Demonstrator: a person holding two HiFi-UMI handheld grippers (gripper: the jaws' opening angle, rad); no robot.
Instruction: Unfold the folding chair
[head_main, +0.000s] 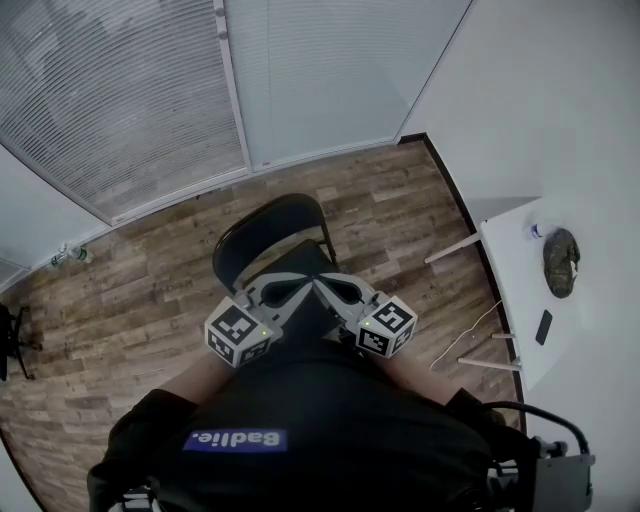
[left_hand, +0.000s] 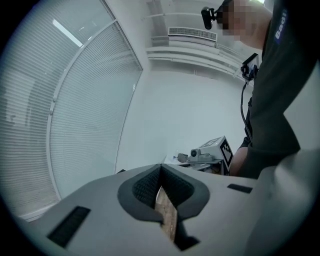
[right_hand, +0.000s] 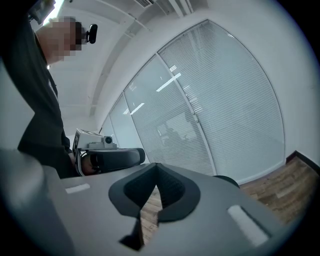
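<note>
- Underfoot, we see a wood-plank floor (head_main: 120, 310) in brown and grey tones. It runs to a black baseboard at the foot of a white wall (head_main: 540, 90).
- Along the far side we note a glass wall with closed slatted blinds (head_main: 130, 100), split by pale frames. The same blinds fill the background of both gripper views.
- We count one folding chair (head_main: 268, 228), black, with a rounded backrest. It stands on the floor directly in front of the person, below the two grippers. From this steep angle we cannot tell how far it is opened out.
- We count one white table (head_main: 515, 300) against the wall at the right. Three small things lie on it: a dark lumpy object (head_main: 561, 262), a flat black rectangle (head_main: 543, 327) and a small item (head_main: 536, 231) near the wall.
- We count two grippers, each with one marker cube. They are held close to the person's dark torso with their tips pointed toward each other above the chair.
- Left gripper (head_main: 300, 284): its own view shows the ribbed pads (left_hand: 148, 187) pressed together at the tip. Nothing is between them, and only floor shows through the slot below.
- Right gripper (head_main: 326, 284): its jaws are likewise closed and empty, and neither gripper touches the chair.
</note>
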